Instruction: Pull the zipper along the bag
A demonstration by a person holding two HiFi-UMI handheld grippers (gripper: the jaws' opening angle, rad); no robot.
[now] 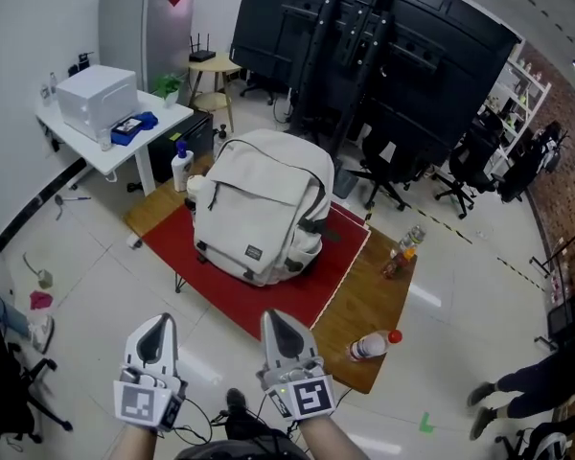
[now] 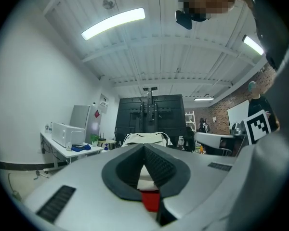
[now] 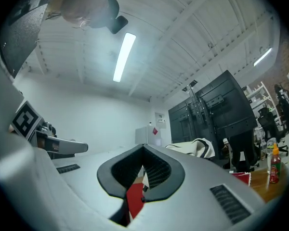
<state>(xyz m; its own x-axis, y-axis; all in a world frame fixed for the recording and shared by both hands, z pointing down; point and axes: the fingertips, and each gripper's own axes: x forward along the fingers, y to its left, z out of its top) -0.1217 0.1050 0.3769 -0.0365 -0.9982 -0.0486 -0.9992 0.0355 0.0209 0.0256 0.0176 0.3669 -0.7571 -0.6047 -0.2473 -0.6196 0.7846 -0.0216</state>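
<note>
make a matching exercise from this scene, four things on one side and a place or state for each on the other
Things:
1. cream backpack
2. red-capped bottle
3. white box
4. left gripper

Places or states:
a. on the white desk
b. on the red mat
c. shut, holding nothing
d. lying on its side at the wooden table's near corner

Pairs: 1-b, 2-d, 3-a, 4-c

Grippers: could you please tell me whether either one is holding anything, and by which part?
Nothing is held. The left gripper and the right gripper both have their jaws shut with nothing between them, well short of the backpack.
</note>
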